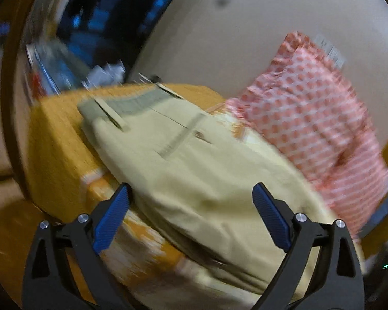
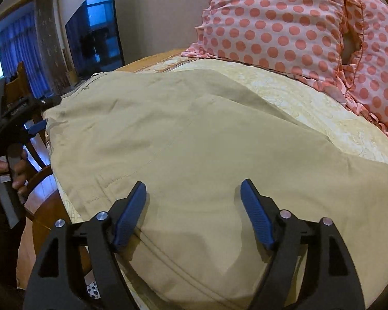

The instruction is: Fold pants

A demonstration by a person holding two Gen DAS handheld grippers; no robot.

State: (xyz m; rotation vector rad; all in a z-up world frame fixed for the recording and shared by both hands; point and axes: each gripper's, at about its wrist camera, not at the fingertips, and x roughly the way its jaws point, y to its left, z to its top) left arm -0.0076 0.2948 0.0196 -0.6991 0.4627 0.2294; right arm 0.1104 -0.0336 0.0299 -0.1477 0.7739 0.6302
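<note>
Hovering spread and empty over the pants, both grippers risk pinching one layer only, skewing the fold.

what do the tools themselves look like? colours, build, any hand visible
Both the left tool and right tool share one build: black triangular frames with cut-outs, silver pivot screws, ribbed blue pads. The right view shows the left tool's black body and a bare hand on its handle. No cables visible.

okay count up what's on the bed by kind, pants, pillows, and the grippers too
Pants: 1, khaki, spread on the bed
Polka-dot pillows: 2, pink
Left gripper: 1, open
Right gripper: 1, open
Total: 5
</note>
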